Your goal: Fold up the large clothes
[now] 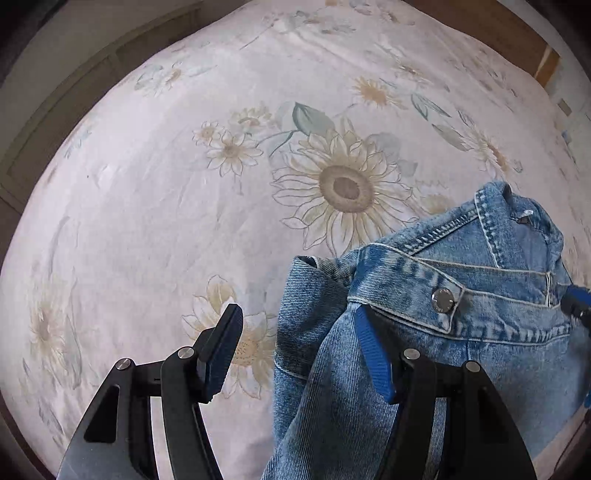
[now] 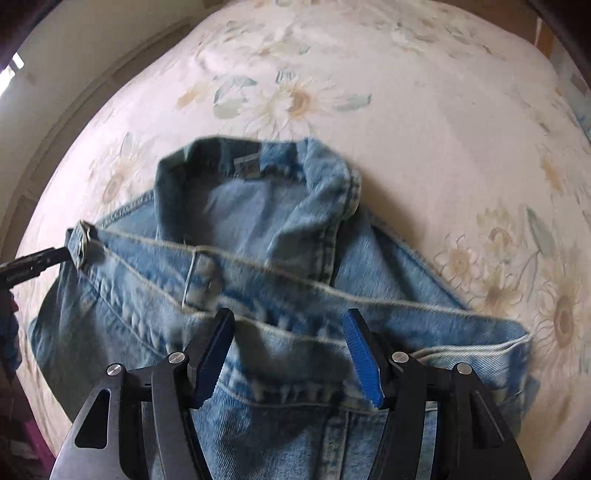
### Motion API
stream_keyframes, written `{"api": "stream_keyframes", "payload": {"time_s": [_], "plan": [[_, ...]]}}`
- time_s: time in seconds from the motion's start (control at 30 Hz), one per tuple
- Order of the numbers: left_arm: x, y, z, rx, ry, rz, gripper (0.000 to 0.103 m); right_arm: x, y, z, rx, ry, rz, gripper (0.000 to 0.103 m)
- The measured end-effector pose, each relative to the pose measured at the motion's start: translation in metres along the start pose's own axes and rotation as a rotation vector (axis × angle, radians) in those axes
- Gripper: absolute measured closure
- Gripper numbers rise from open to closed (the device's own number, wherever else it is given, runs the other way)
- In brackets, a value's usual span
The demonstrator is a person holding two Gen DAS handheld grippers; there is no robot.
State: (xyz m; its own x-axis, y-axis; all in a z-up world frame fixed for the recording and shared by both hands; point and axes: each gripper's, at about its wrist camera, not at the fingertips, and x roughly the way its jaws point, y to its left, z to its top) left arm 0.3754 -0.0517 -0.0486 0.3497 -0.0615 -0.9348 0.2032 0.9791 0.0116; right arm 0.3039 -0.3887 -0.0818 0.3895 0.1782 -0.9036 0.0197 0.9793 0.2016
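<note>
A light blue denim garment lies crumpled on the bed, its band with a metal button lying across it. My left gripper points down at the garment's left edge. It is open: one finger is over the sheet, the other at the band's corner, with loose denim between them that neither pad presses. My right gripper hovers open over the middle of the band, nothing pinched. The left gripper shows at the band's buttoned end in the right wrist view, and the right gripper at the far right of the left wrist view.
A pale pink bed sheet printed with sunflowers covers the whole bed. A beige wall with panelling runs along the left side. Brown wood shows past the bed's far right corner.
</note>
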Motion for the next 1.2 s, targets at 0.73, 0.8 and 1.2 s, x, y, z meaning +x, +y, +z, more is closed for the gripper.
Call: {"api": "stream_keyframes", "payload": {"time_s": [0.73, 0.8, 1.2], "plan": [[0.052, -0.120, -0.003, 0.229, 0.061, -0.051, 0.035, 0.024, 0.012, -0.032, -0.081, 0.071, -0.077, 0.037], [0.050, -0.114, 0.007, 0.213, 0.050, -0.024, 0.036, 0.021, 0.011, -0.027, -0.062, 0.060, -0.075, 0.037], [-0.015, -0.079, -0.045, 0.170, -0.027, -0.129, 0.036, -0.053, -0.017, -0.096, -0.099, -0.008, -0.101, 0.037]]}}
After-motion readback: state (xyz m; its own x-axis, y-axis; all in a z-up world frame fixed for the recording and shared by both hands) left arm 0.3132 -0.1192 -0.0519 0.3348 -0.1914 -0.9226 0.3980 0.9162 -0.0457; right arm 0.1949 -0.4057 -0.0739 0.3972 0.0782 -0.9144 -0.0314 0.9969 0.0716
